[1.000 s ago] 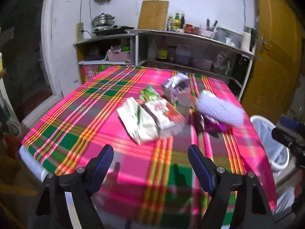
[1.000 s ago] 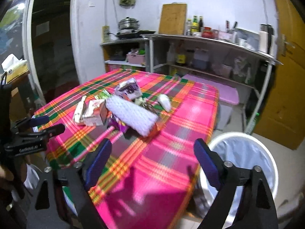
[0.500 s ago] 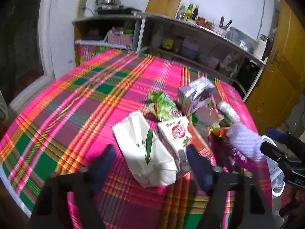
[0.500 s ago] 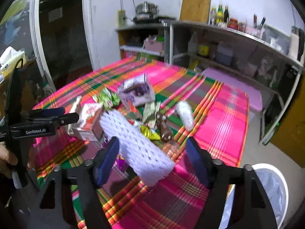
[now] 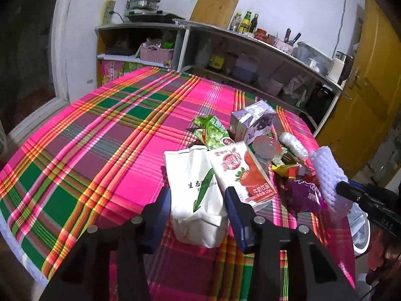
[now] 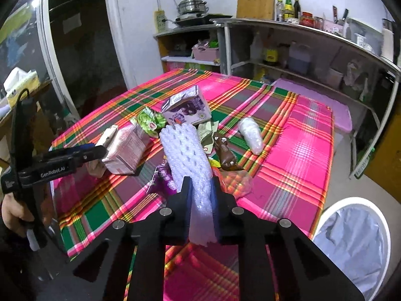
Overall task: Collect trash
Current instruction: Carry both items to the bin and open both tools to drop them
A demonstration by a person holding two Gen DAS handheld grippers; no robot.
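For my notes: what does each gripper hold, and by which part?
Right gripper: white foam net, near end. Left gripper: jaws closing around white paper bag, near end; grip uncertain.

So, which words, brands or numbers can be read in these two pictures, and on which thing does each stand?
"GenRobot.AI": side of the left hand-held gripper.
"生态": white paper bag; the Latin line beneath is blurred.
Strawberry carton: script logo and Chinese print too blurred.
Purple carton, green wrapper, shelf bottles: too small.
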